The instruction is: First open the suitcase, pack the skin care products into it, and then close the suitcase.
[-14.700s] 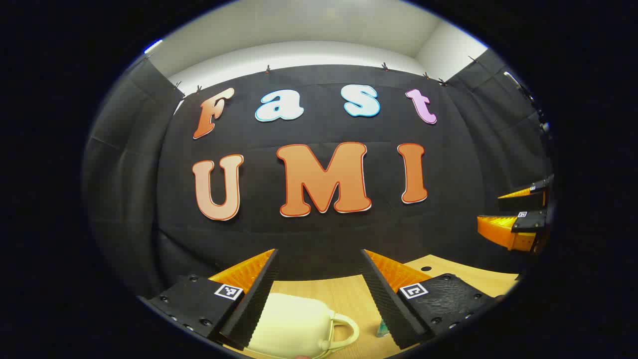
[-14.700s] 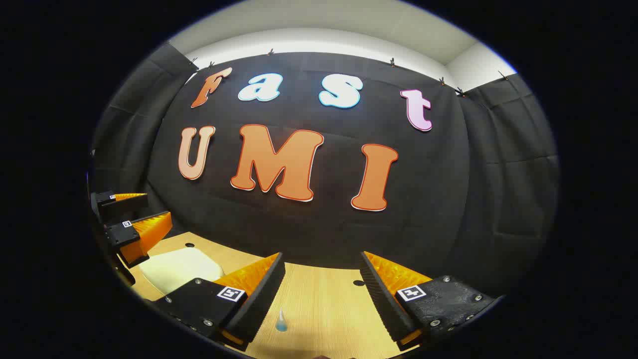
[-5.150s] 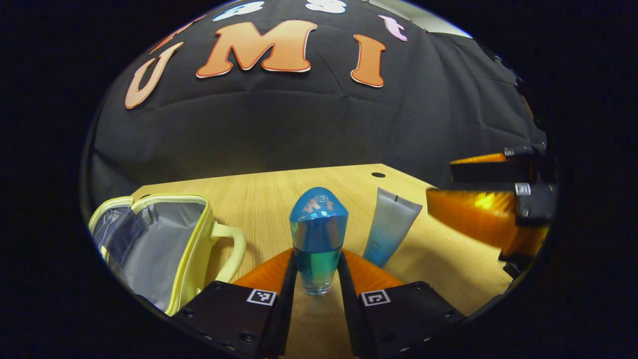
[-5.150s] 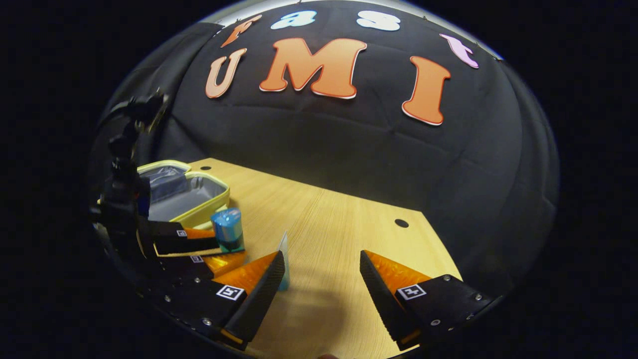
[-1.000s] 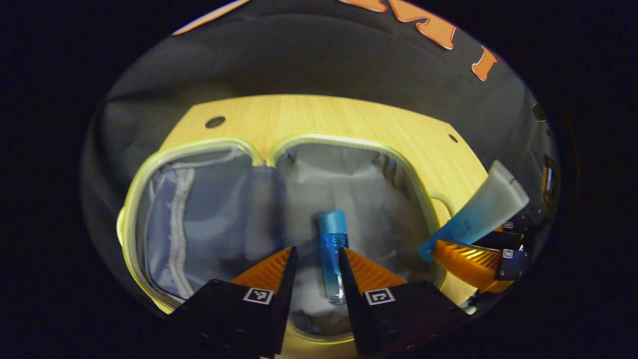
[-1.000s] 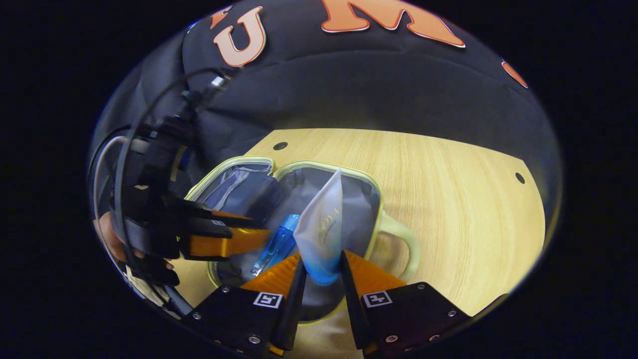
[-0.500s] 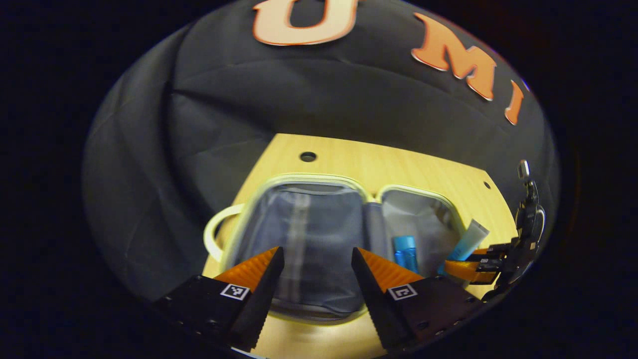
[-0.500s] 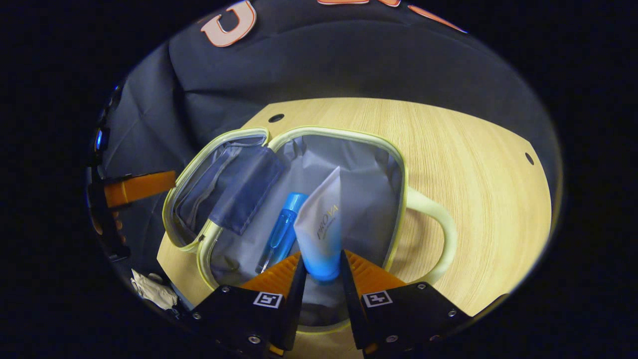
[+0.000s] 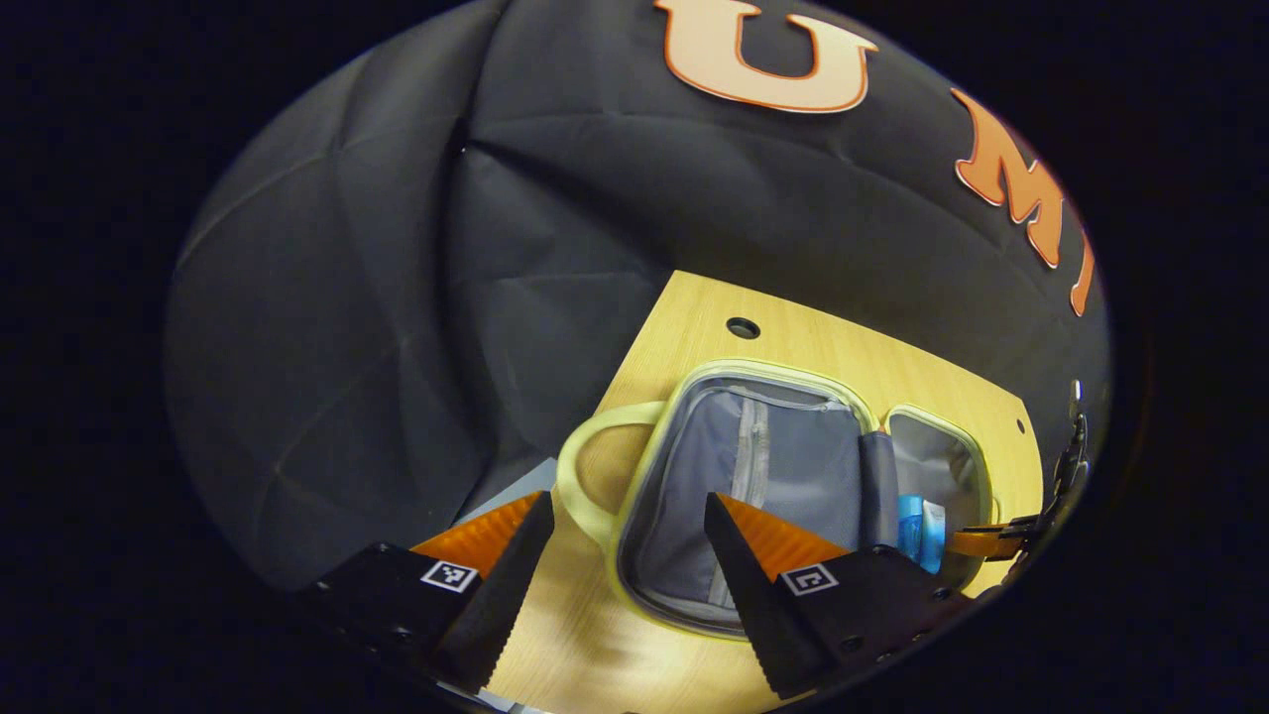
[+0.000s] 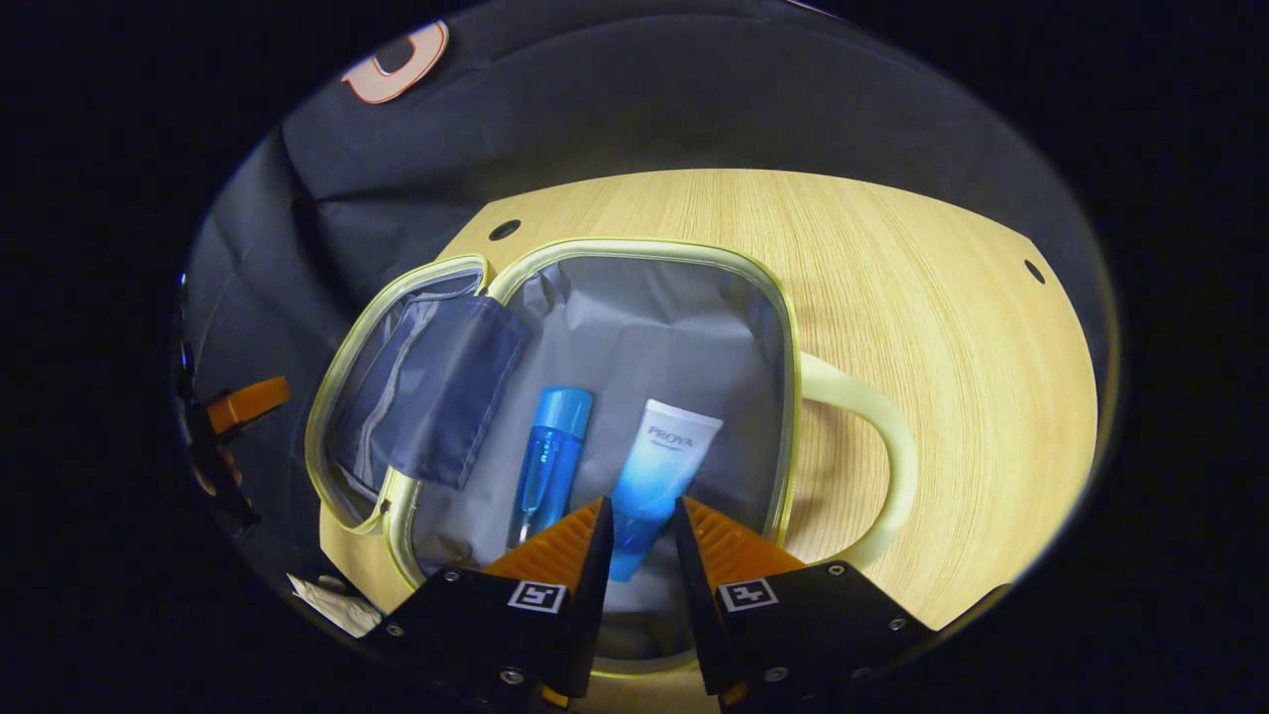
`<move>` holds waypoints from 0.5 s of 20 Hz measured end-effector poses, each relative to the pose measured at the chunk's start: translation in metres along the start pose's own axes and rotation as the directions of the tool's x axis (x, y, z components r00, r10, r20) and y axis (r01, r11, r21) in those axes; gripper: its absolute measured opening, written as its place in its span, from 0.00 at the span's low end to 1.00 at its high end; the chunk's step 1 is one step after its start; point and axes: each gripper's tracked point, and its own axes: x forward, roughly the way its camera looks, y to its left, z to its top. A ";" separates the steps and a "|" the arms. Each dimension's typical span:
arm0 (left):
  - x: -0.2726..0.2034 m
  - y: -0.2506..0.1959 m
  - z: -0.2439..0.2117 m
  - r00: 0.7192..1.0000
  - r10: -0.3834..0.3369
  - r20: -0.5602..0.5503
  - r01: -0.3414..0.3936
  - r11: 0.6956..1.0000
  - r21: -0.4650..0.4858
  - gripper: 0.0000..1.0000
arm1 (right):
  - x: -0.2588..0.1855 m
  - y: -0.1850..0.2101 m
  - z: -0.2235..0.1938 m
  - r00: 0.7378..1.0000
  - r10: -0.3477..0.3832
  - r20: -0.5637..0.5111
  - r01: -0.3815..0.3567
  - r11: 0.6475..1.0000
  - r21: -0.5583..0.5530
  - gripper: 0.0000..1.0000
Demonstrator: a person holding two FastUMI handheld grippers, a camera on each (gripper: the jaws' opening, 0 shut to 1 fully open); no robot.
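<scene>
The yellow-rimmed suitcase [image 10: 788, 327] lies open on the wooden table, grey lining up. In its right half a blue bottle [image 10: 548, 461] and a white-to-blue tube [image 10: 659, 461] lie side by side. My right gripper [image 10: 642, 531] hovers over that half with its fingers a narrow gap apart. The tube's blue end sits in the gap, and I cannot tell whether the fingers press it. My left gripper [image 9: 623, 550] is open and holds nothing, above the suitcase's [image 9: 634, 496] left rim and handle [image 9: 580, 466]. Bottle [image 9: 909, 524] and tube [image 9: 933, 535] show small at the far right.
The wooden table [image 10: 942, 327] has small round holes [image 10: 504, 230] near its back corners. Its left edge [image 9: 634, 347] runs close beside the suitcase handle. A crumpled white scrap [image 10: 327, 603] lies past the front-left edge. A hand [image 10: 206, 481] shows at the far left.
The tube has gone from standing up between my right fingers to lying on the lining beside the bottle. My left gripper has swung further left, away from the bottle's half.
</scene>
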 end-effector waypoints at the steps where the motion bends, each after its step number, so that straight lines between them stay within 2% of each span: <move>1: 0.005 0.005 -0.001 1.000 0.000 -0.003 0.000 1.000 -0.018 0.95 | -0.005 -0.001 0.002 1.000 -0.001 0.021 0.001 1.000 -0.009 0.42; 2: 0.009 0.009 -0.002 1.000 -0.004 -0.006 0.004 0.999 -0.045 0.95 | -0.012 -0.005 0.008 0.999 -0.009 0.045 0.010 1.000 -0.013 0.36; 3: 0.011 0.011 -0.002 1.000 -0.012 -0.012 0.011 0.996 -0.088 0.95 | -0.022 -0.009 0.013 0.997 -0.015 0.074 0.016 1.000 -0.011 0.43; 4: 0.012 0.011 -0.002 0.999 -0.031 -0.014 0.029 0.988 -0.150 0.95 | -0.029 -0.016 0.017 0.995 -0.037 0.094 0.038 0.999 -0.009 0.43; 6: 0.013 0.014 -0.001 0.998 -0.062 -0.010 0.057 0.962 -0.269 0.95 | -0.045 -0.027 0.027 0.988 -0.059 0.141 0.060 0.998 -0.004 0.57; 7: 0.016 0.020 -0.002 0.998 -0.064 -0.010 0.057 0.948 -0.312 0.95 | -0.052 -0.032 0.029 0.984 -0.071 0.161 0.072 0.997 -0.002 0.70; 9: 0.027 0.024 -0.006 0.997 -0.072 -0.015 0.061 0.917 -0.394 0.95 | -0.068 -0.044 0.035 0.975 -0.097 0.200 0.099 0.995 -0.003 0.79; 10: 0.032 0.025 -0.007 0.996 -0.092 -0.017 0.075 0.891 -0.447 0.95 | -0.073 -0.050 0.036 0.970 -0.109 0.216 0.114 0.993 -0.010 0.81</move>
